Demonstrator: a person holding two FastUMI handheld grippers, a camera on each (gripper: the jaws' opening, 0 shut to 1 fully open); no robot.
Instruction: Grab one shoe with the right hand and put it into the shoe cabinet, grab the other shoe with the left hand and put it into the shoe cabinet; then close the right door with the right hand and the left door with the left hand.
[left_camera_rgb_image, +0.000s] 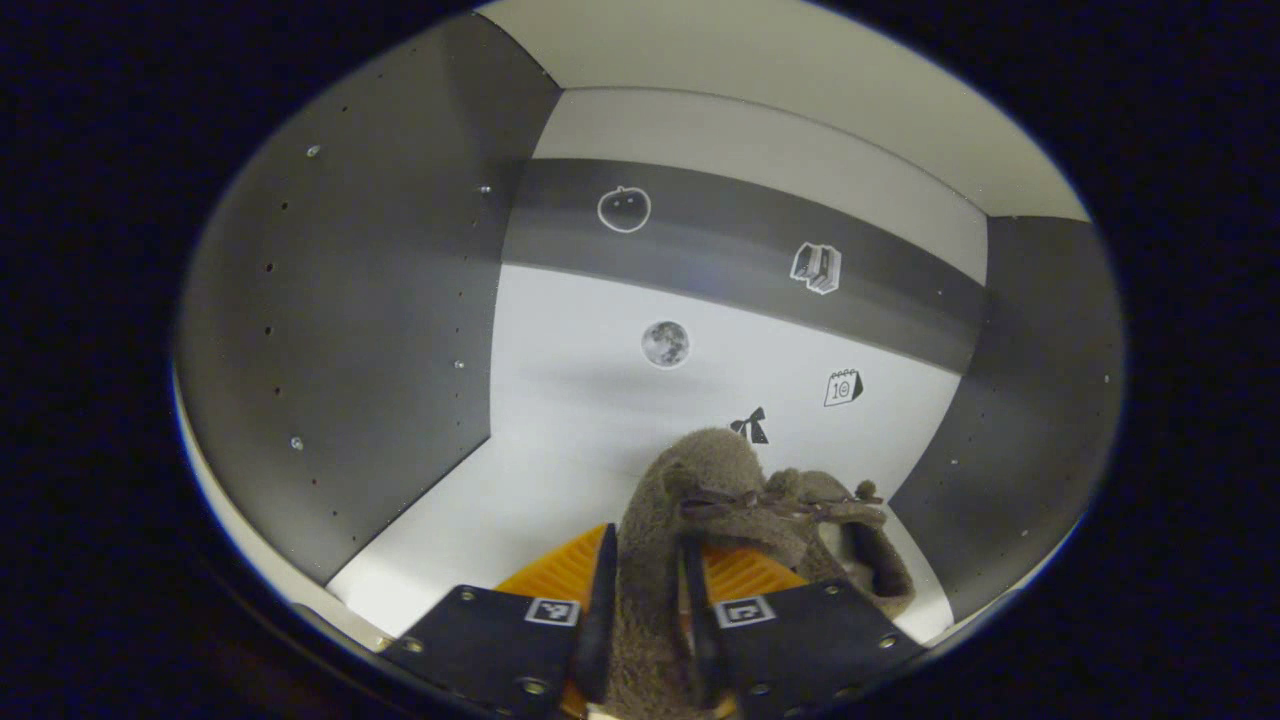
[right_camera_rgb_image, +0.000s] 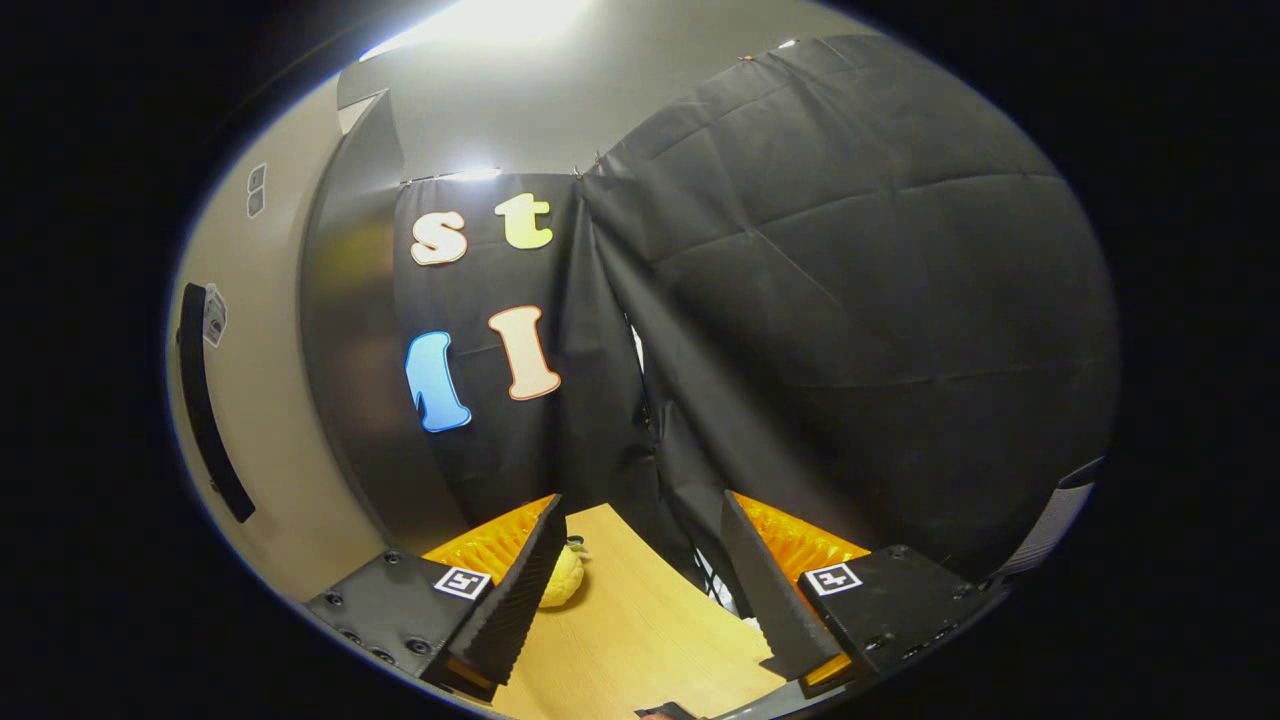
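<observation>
A fuzzy brown shoe (left_camera_rgb_image: 690, 520) with a thin lace bow sat pinched between the jaws of our left gripper (left_camera_rgb_image: 648, 585), both fingers pressed against its plush collar, held inside the shoe cabinet (left_camera_rgb_image: 330, 330) just above the white shelf (left_camera_rgb_image: 540, 480). Small stickers (left_camera_rgb_image: 665, 343) dotted the cabinet's white back panel between its grey side walls. Our right gripper (right_camera_rgb_image: 640, 580) hung with its jaws spread wide and holding nothing, above the wooden bench (right_camera_rgb_image: 630, 630), where a small yellow object (right_camera_rgb_image: 562, 578) lay just beside one finger, before the black cloth wall (right_camera_rgb_image: 850, 300).
</observation>
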